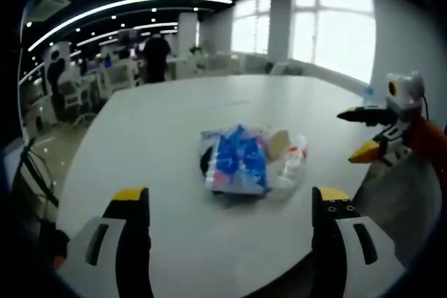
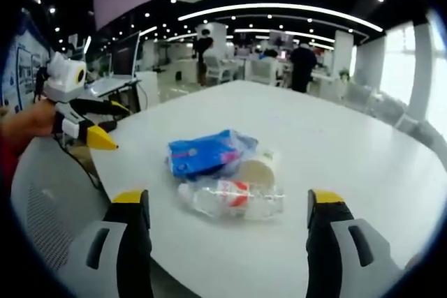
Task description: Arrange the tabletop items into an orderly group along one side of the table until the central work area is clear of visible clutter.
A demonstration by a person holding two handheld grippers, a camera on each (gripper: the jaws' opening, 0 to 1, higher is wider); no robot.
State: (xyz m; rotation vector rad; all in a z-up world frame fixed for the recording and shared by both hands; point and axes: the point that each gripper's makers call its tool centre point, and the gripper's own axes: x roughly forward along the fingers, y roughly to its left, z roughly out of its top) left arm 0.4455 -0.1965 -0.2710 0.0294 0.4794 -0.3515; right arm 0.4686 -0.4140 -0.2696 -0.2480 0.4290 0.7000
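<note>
Left gripper view: left gripper (image 1: 230, 211) jaws stand wide apart, holding nothing, low over the near edge of the round white table (image 1: 160, 123). Right gripper (image 2: 227, 211) likewise spread and empty in right gripper view, aimed at the same pile.

Task things sit bunched near the table's middle, touching each other: one blue crinkly plastic packet (image 1: 237, 162), one clear plastic bottle with a red label (image 2: 234, 200) lying on its side, one pale round cup or lid (image 2: 257, 170) tipped over between them. A dark item under the packet's left edge can't be made out. Count: three sure, maybe four.

Risks, as I judge it:
- the lying bottle likely rolls if nudged, possibly off the rim.
- packet is slippery and soft; jaws may pinch film only and drop it.
- the cup looks light and may skid or crush under a hard squeeze.
- both grippers converge on one tight pile, so they could knock each other or scatter the items.

People and chairs stand well behind the table.
</note>
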